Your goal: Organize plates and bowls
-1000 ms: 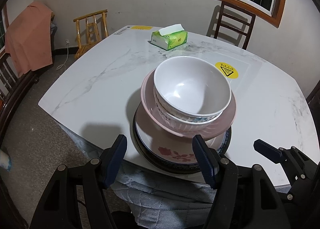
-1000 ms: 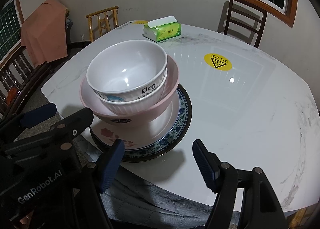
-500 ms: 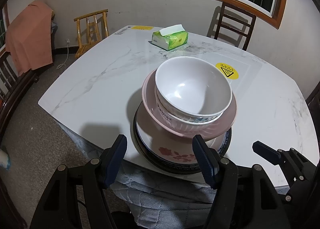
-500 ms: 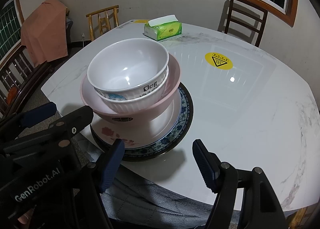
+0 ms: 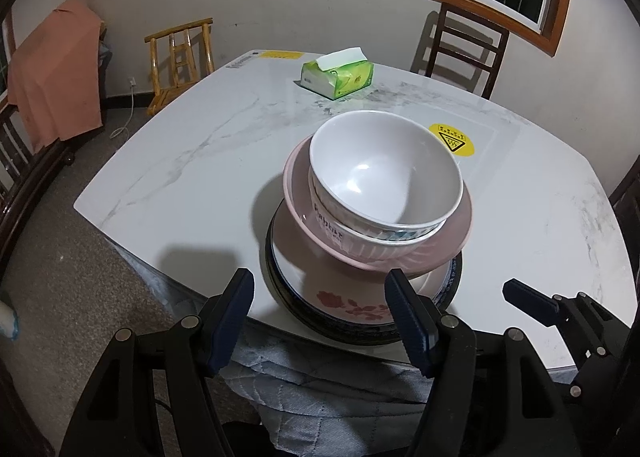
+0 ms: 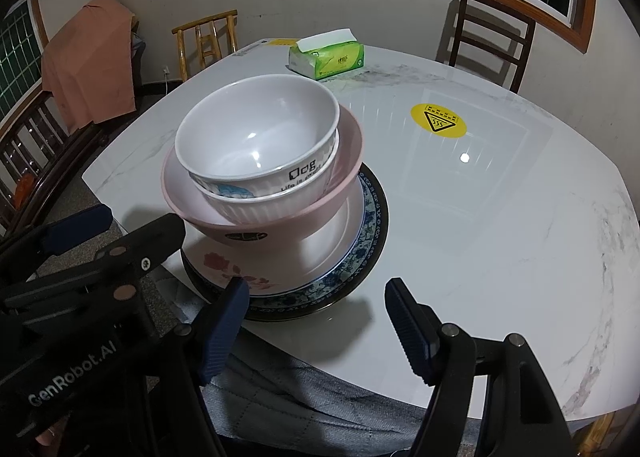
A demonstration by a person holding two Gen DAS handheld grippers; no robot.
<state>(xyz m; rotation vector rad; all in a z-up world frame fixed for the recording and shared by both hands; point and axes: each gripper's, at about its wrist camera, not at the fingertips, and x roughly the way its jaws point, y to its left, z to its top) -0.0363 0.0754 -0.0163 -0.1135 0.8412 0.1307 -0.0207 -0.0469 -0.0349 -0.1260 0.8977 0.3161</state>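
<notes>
White marbled surface (image 5: 208, 161), rounded at the corners, filling most of both views. Near its front edge, one stack of tableware. At the bottom, a dark-rimmed plate (image 6: 374, 233) with a blue pattern; on it a white plate (image 5: 344, 303) with pink flowers. Nested above, a wide pink bowl (image 5: 456, 233), then a ribbed white bowl (image 6: 272, 209) seated inside it, then a smooth white bowl (image 5: 384, 177) on top, empty, with printed lettering on its side. Stack upright, top bowls sitting a little off centre toward the left side of the pink one in the right wrist view.

Further back, well apart from the stack: a green tissue pack (image 5: 338, 77) and a round yellow warning sticker (image 6: 438, 121). Wooden chairs around the surface; an orange cloth draped over something at the far left.

Left tongs (image 5: 320, 317) wide, empty, hovering just in front of the stack at the front edge. Right tongs (image 6: 316, 321) wide too, empty, just right of the stack's front, touching nothing. Quilted grey fabric below both.

Judged step: sorting by size looks finished, everything gathered largest to smallest, both tools clear. Next move, if any: either nothing more, or a gentle nudge to centre the top bowls, needing a light grip on a rim so the tall stack does not tip.
</notes>
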